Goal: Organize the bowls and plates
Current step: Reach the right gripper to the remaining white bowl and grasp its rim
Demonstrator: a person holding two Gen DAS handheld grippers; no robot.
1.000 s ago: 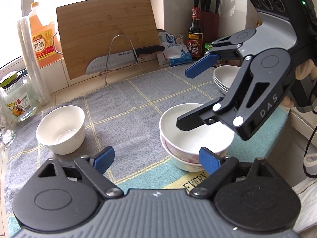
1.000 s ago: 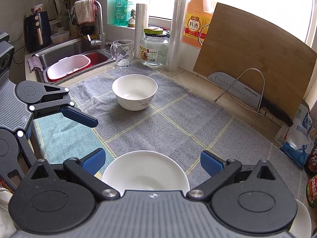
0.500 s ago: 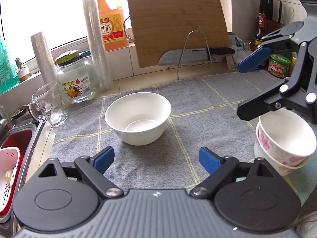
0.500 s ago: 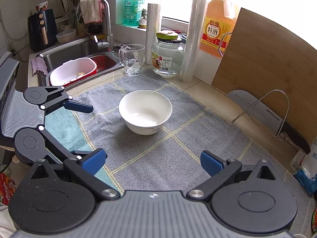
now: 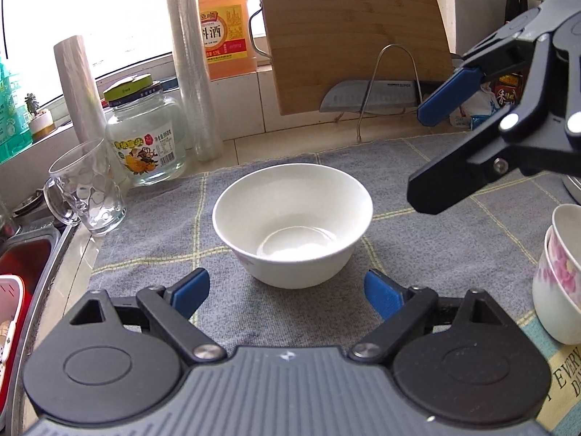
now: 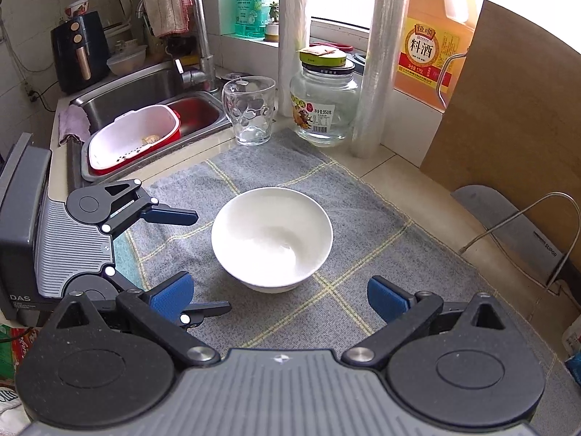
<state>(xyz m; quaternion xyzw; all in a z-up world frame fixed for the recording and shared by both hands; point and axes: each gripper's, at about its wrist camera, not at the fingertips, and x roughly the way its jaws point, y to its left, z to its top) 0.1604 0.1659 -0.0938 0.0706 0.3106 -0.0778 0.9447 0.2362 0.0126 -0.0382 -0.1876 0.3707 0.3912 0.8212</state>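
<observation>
A white bowl (image 5: 292, 223) stands upright on the grey checked mat (image 5: 435, 232), also in the right wrist view (image 6: 271, 238). My left gripper (image 5: 287, 292) is open and empty, its blue pads just short of the bowl on either side. My right gripper (image 6: 279, 296) is open and empty, close behind the bowl from the other side; it shows in the left wrist view (image 5: 432, 152), and the left gripper shows in the right wrist view (image 6: 203, 259). Two stacked bowls with pink flowers (image 5: 559, 279) stand at the right edge of the left wrist view.
A glass mug (image 6: 250, 110), a jar (image 6: 323, 103), plastic rolls (image 6: 376, 61) and an oil bottle (image 6: 430, 36) line the back. A cutting board (image 5: 356, 41) and knife (image 5: 370, 96) lean on a wire rack. The sink (image 6: 145, 98) holds a red-and-white strainer basket (image 6: 132, 141) at left.
Both grippers have swung left, away from the stacked bowls, and closed in on the single white bowl, which now sits centred before each. Both stay open.
</observation>
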